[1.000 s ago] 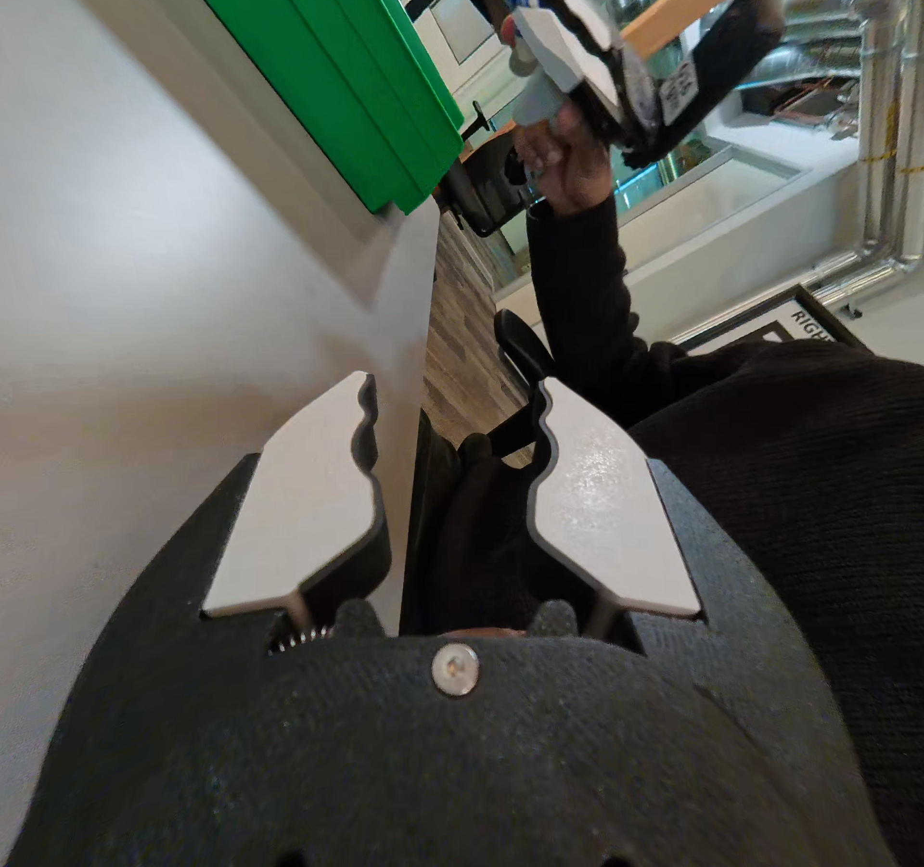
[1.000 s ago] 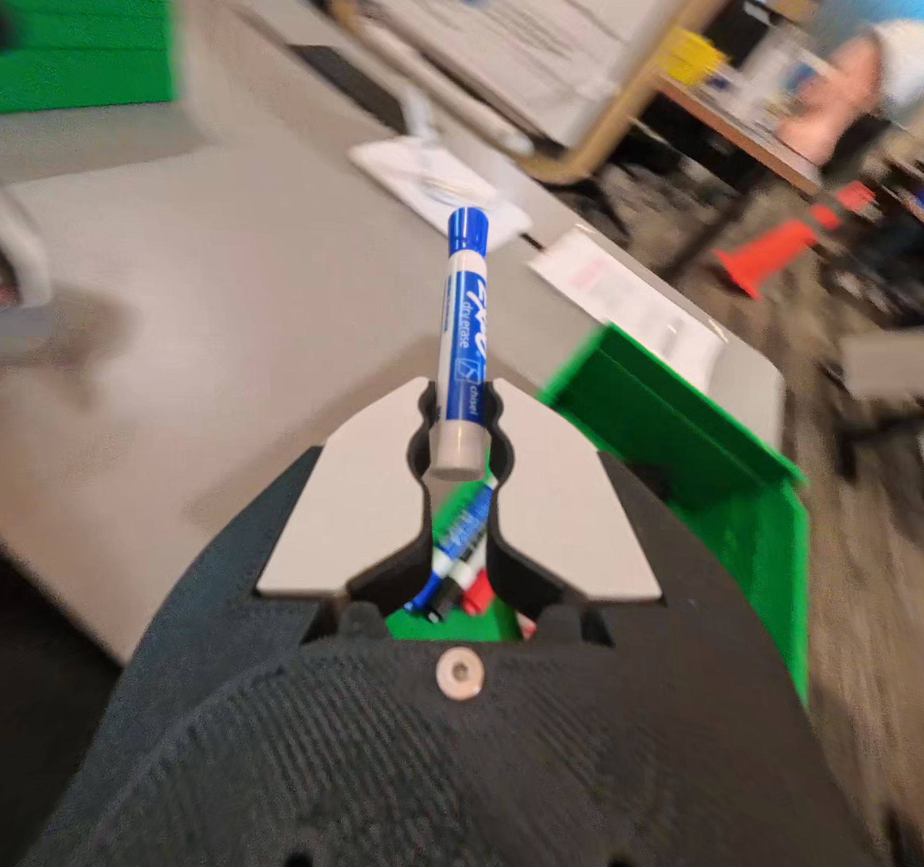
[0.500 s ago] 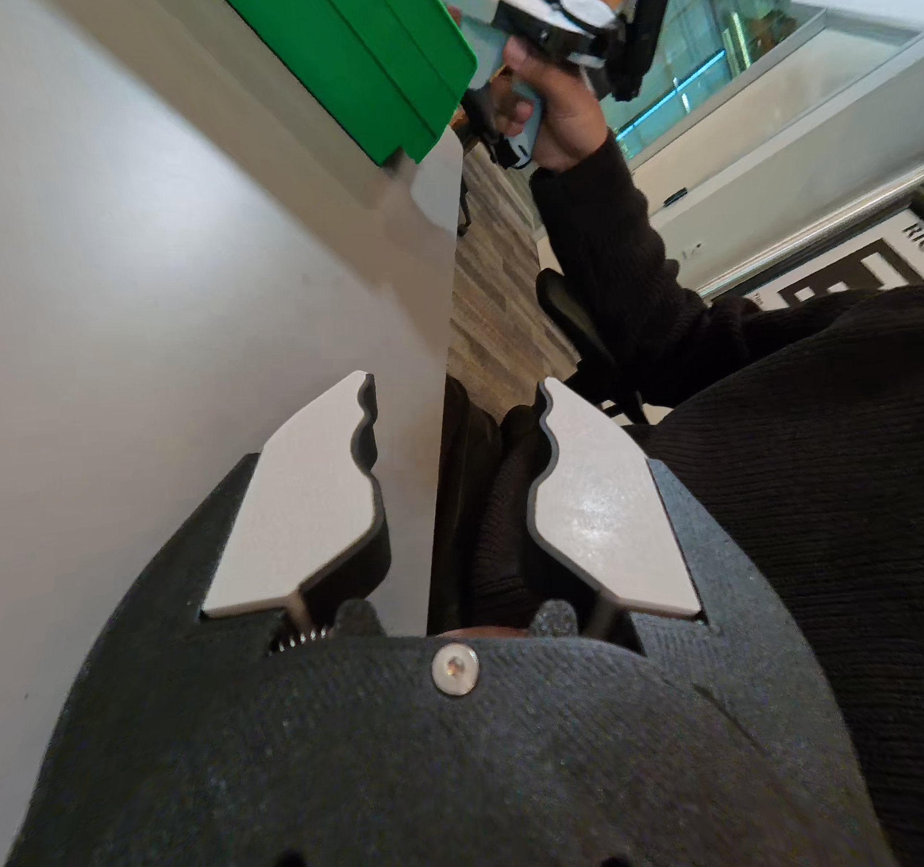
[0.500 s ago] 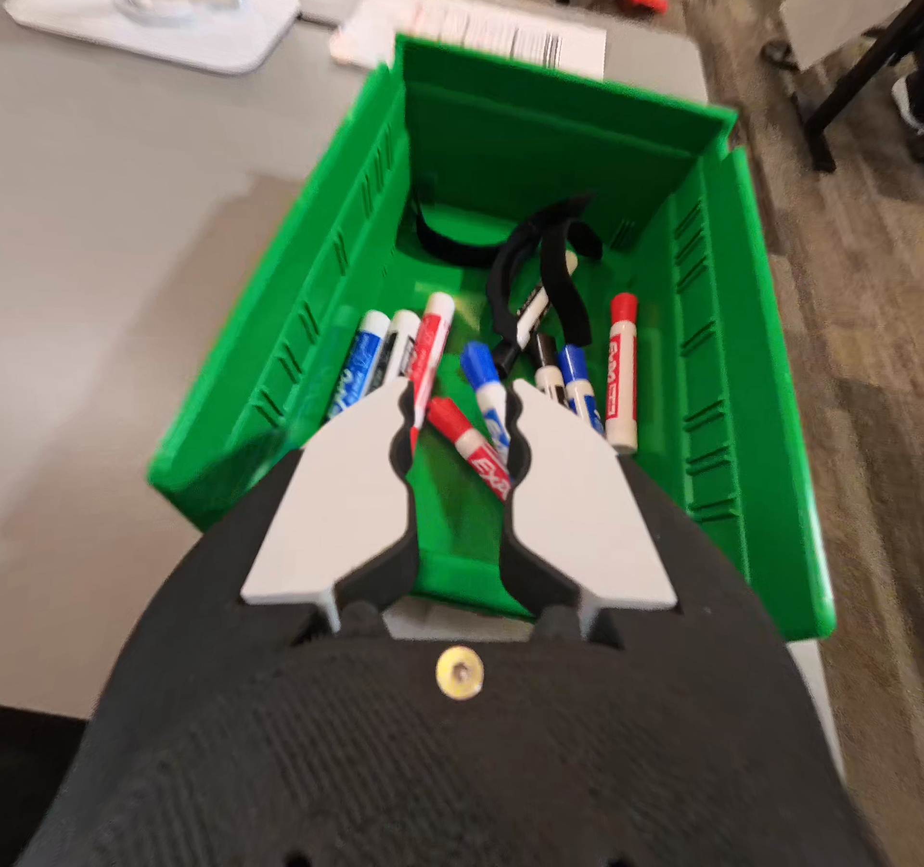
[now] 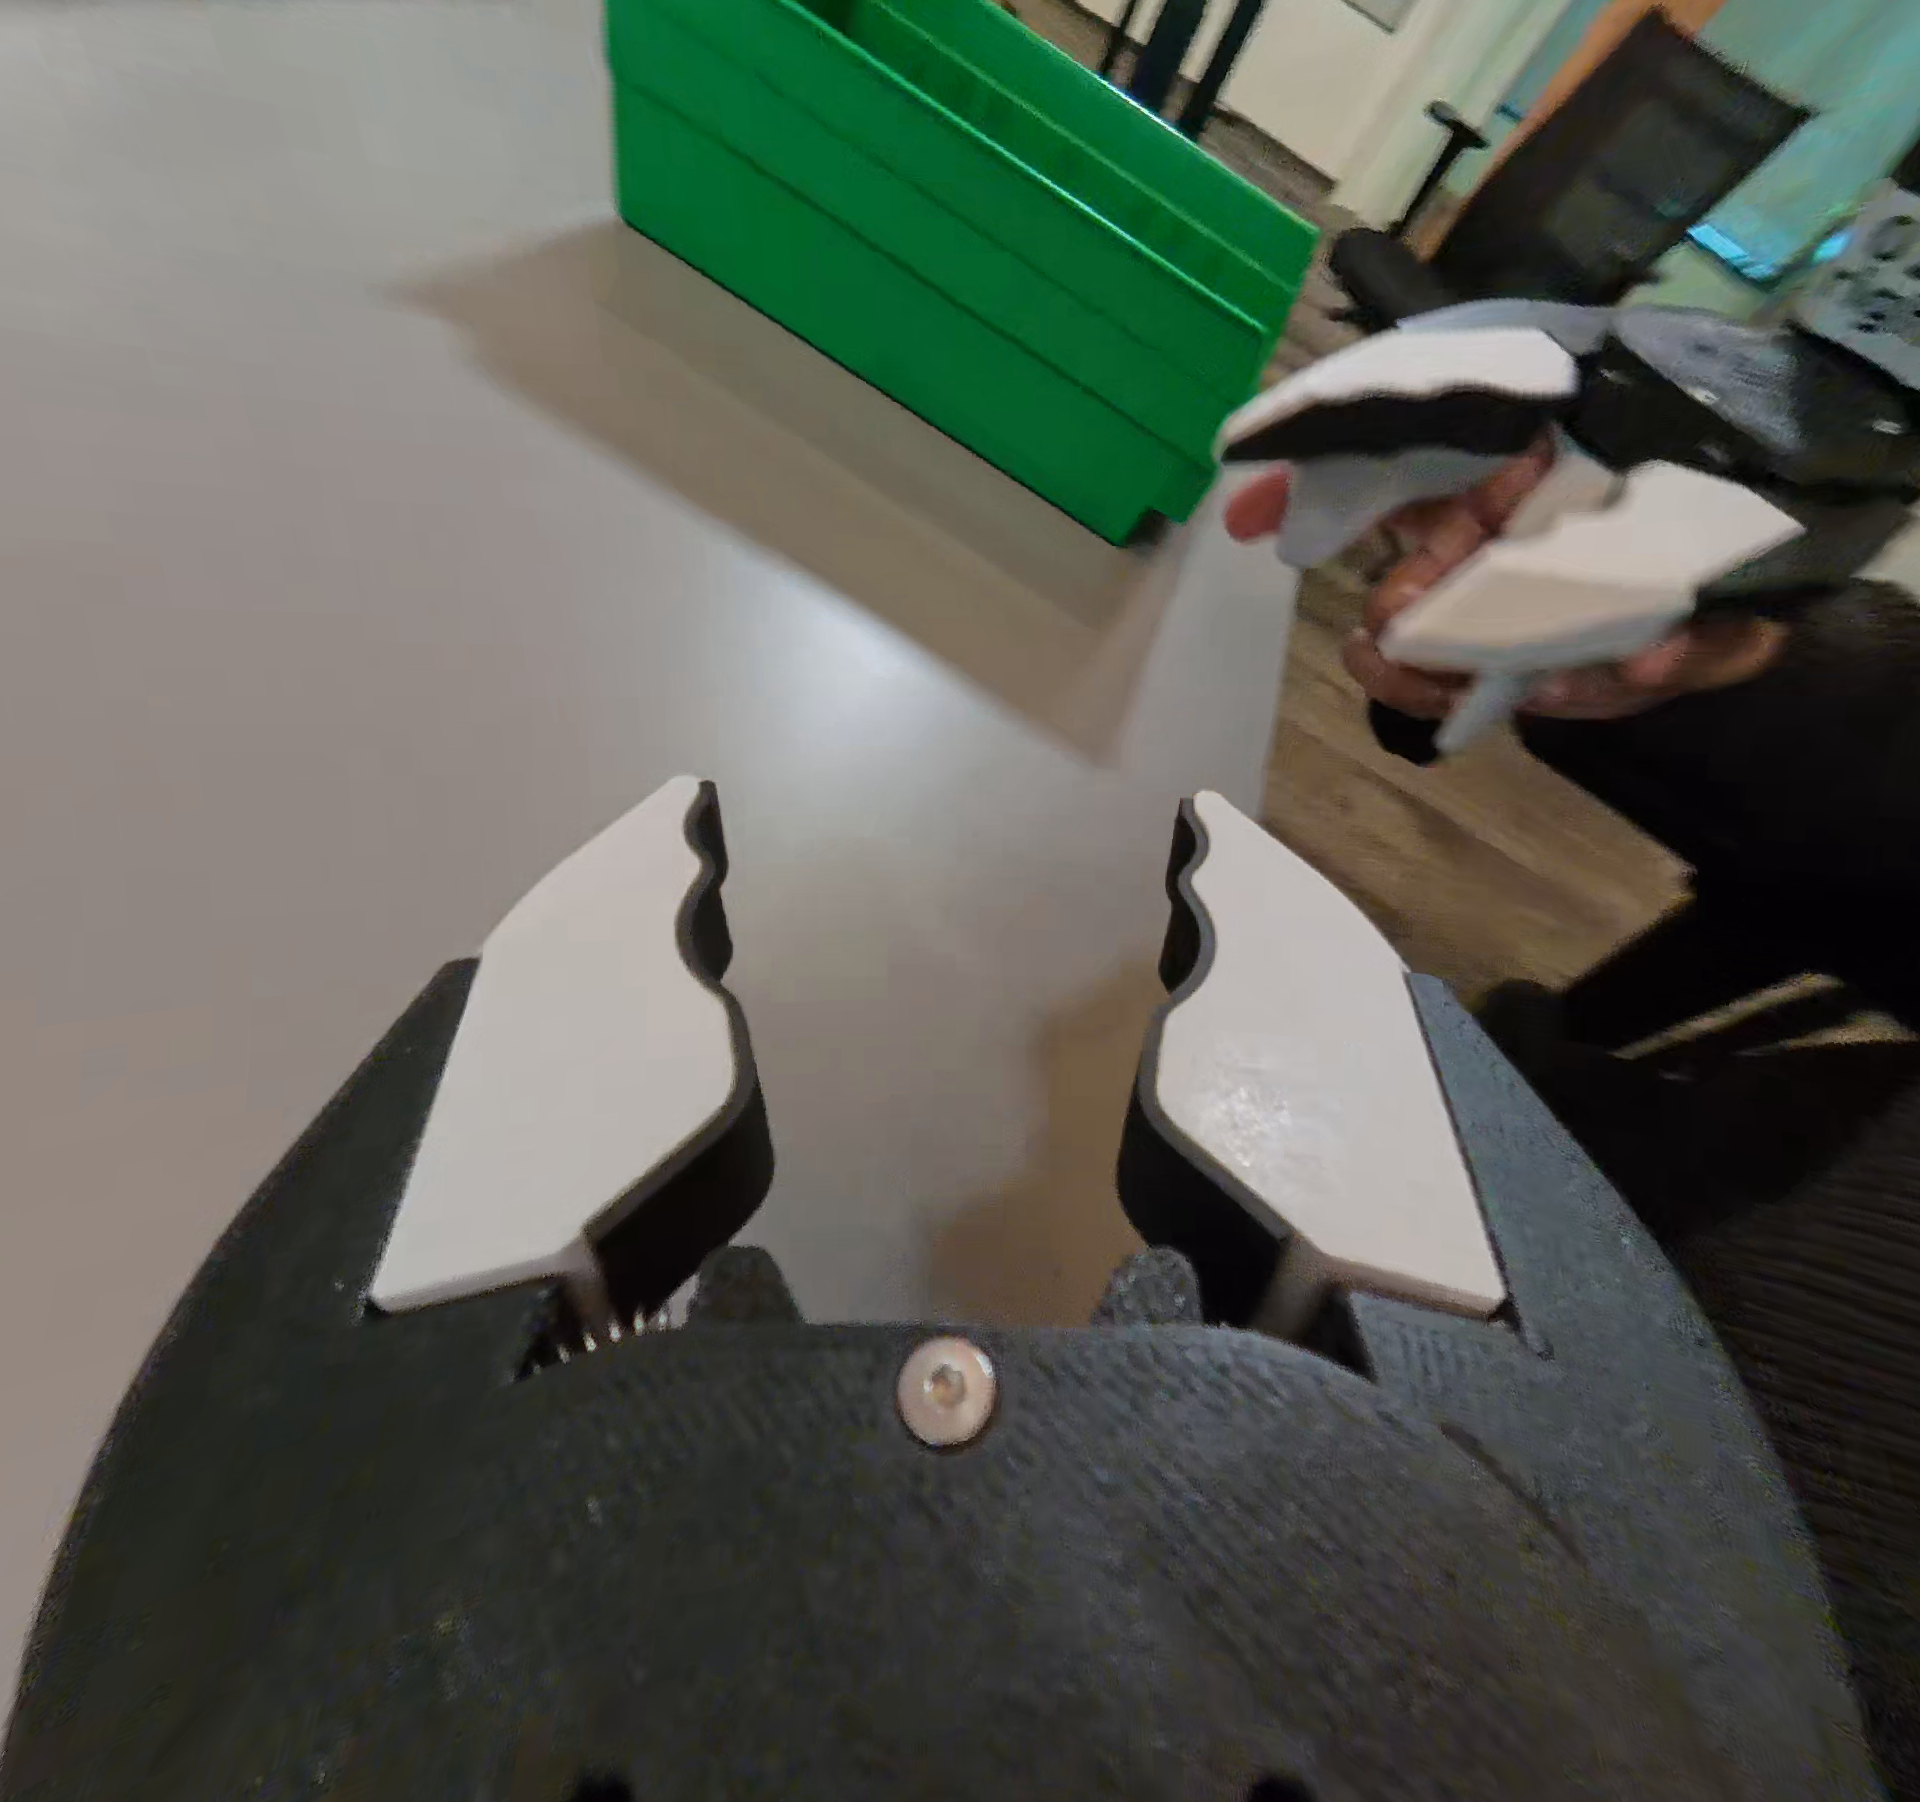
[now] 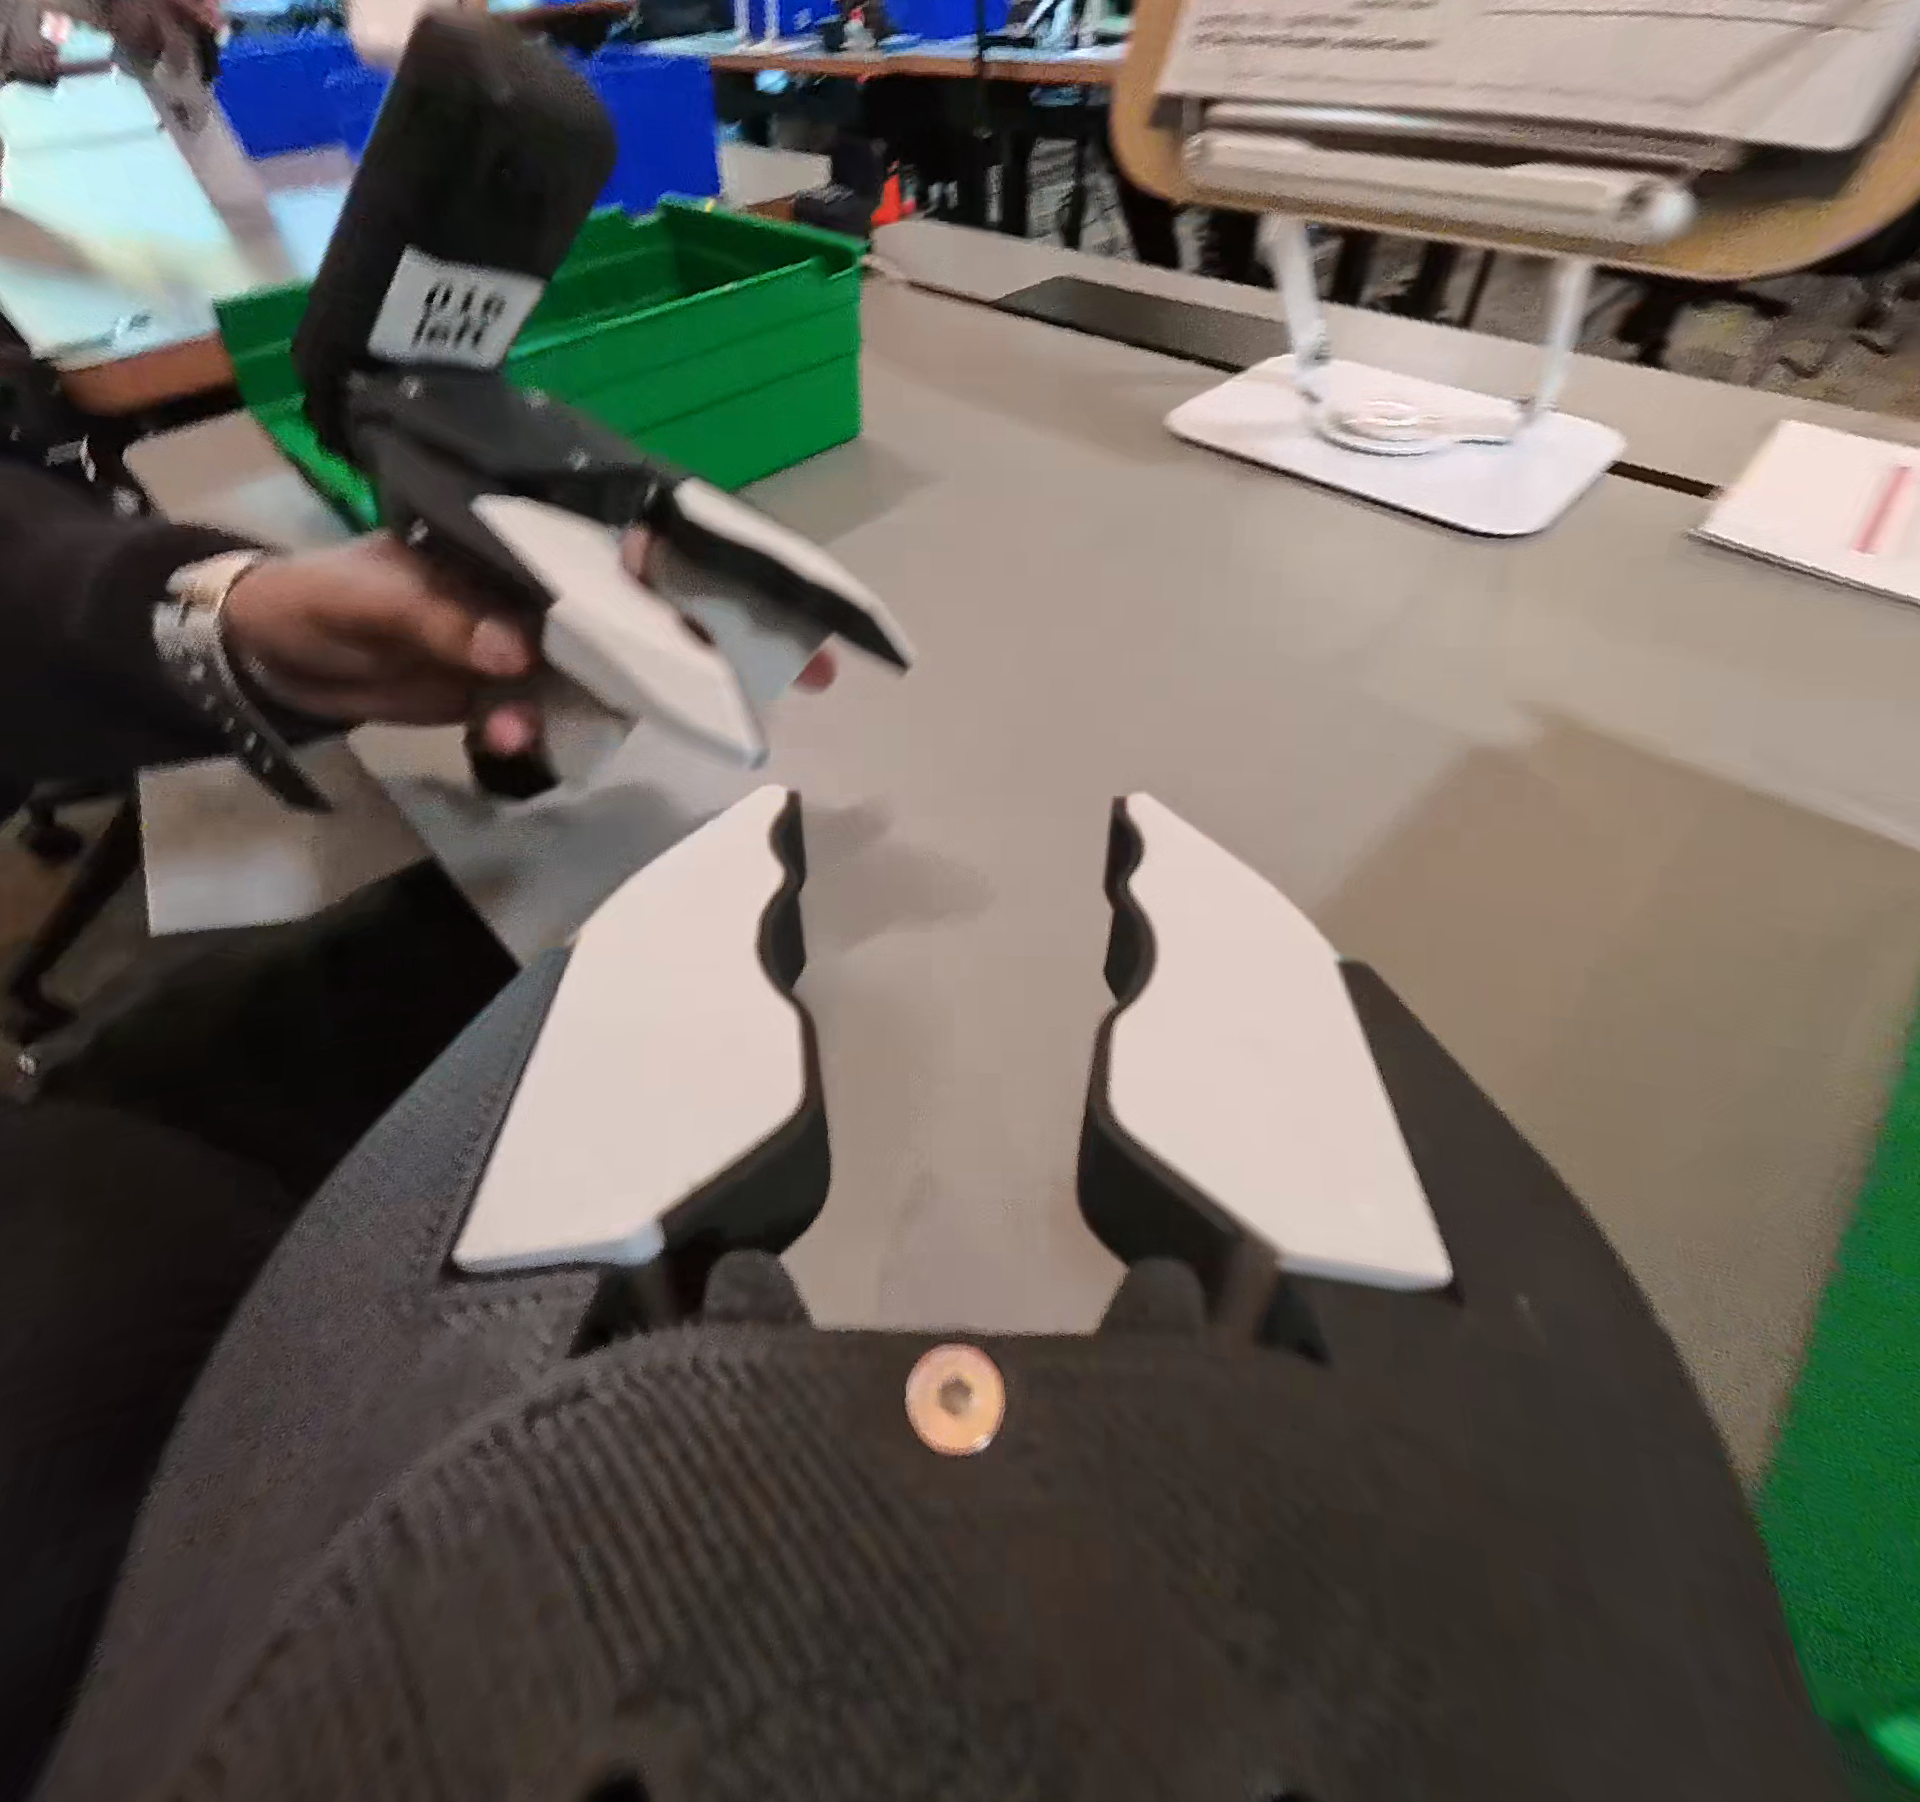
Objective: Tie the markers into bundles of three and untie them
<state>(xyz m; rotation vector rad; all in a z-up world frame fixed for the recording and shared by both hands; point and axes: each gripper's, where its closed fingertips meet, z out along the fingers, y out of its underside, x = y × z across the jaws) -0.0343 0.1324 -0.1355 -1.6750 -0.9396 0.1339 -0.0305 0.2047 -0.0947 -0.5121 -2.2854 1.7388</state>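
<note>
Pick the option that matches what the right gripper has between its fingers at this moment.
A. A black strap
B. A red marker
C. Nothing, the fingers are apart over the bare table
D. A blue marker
C: in the right wrist view the right gripper is open, and only the grey table shows in the gap between its fingers.

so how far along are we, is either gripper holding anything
Nothing is in hand: the left gripper and right gripper are both open and empty above the grey table. A green bin stands beyond the left one; its contents are hidden, so progress cannot be judged.
</note>
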